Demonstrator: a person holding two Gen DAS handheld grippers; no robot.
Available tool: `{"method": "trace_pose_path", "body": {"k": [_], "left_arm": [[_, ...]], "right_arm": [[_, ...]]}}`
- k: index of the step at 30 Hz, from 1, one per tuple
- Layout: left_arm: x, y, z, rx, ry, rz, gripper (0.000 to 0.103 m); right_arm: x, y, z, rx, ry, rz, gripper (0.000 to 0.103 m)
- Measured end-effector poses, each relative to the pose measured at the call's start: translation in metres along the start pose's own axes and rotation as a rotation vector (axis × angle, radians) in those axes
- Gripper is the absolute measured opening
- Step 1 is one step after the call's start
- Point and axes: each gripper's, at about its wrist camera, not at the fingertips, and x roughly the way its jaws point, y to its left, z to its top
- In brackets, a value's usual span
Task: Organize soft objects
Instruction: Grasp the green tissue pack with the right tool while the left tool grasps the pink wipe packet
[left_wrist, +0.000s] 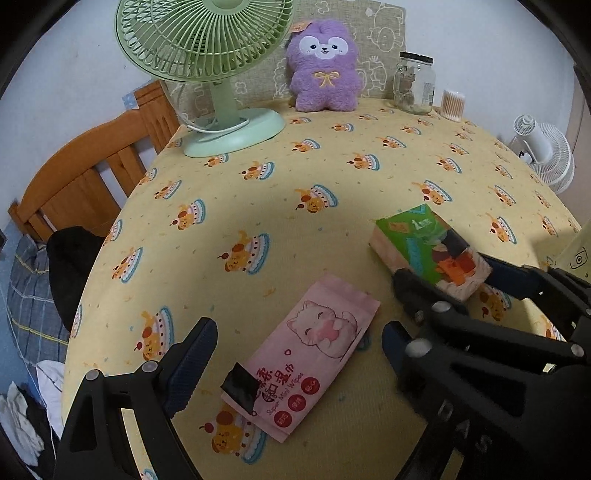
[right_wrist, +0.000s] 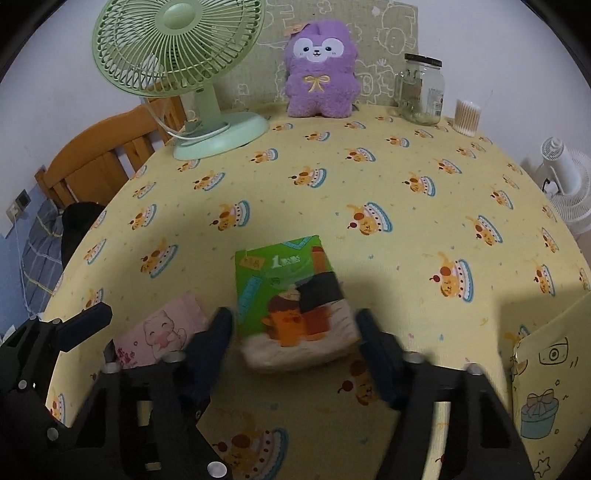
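Clearly, the left tool (left_wrist: 299, 354) is spread wide astride the pink wipes pack (left_wrist: 306, 354) lying flat on the bench (left_wrist: 295, 206); squeeze gently mid-pack. Next view: the right tool (right_wrist: 293, 332), also spread, flanks the green tissue pack (right_wrist: 291, 295); centre before closing.

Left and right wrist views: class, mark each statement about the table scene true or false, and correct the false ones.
1. The pink wipes pack lies between the left gripper fingers, which stand open. True.
2. The right gripper is clamped shut on the purple plush toy. False: it is open around the green tissue pack; the plush sits at the far edge.
3. The glass jar stands upright beside the cotton swabs. True.
4. The green fan lies toppled on the tablecloth. False: it stands upright on its base.
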Motion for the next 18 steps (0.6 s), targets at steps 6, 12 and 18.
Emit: {"method": "trace_pose_path", "body": {"k": [6,12,18], "left_arm": [[-0.001,-0.001,0.0,0.007,-0.003,-0.008,0.09],[-0.005,-0.008,-0.002,0.039,-0.006,-0.062,0.064],[-0.013,-0.016,-0.008,0.05,-0.001,-0.07,0.043]], "right_arm": [[-0.004,0.0,-0.002,0.007,-0.002,-0.006,0.059],[-0.014,0.0,-0.006,-0.008,-0.014,-0.015,0.059],[-0.026,0.002,-0.013,-0.028,-0.02,-0.012,0.059]]}}
